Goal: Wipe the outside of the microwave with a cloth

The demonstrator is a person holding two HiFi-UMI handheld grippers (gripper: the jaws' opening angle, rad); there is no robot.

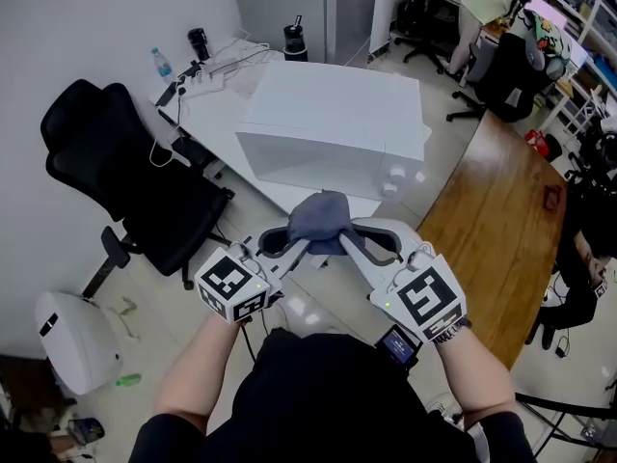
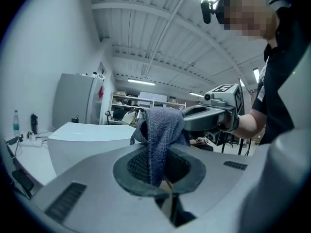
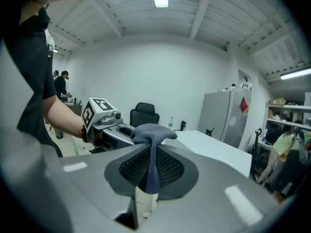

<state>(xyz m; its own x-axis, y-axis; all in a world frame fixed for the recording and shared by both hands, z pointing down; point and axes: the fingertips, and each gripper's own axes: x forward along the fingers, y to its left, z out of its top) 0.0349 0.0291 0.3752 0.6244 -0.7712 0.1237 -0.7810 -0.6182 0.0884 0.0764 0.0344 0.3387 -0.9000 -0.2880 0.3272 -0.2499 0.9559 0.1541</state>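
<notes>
A blue-grey cloth (image 1: 320,222) hangs bunched between my two grippers, in front of the white microwave (image 1: 333,128) on its white table (image 1: 217,104). My left gripper (image 1: 289,244) is shut on the cloth's left side and my right gripper (image 1: 352,244) on its right side. In the left gripper view the cloth (image 2: 163,135) runs down between the closed jaws of the left gripper (image 2: 155,164), with the microwave (image 2: 87,140) behind. The right gripper view shows a strip of cloth (image 3: 151,140) pinched in the right gripper (image 3: 150,171).
A black office chair (image 1: 125,181) stands left of the table. A wooden table (image 1: 501,201) curves along the right. A white device (image 1: 72,340) sits on the floor at lower left. A bottle (image 1: 162,63) and cables lie at the table's far end.
</notes>
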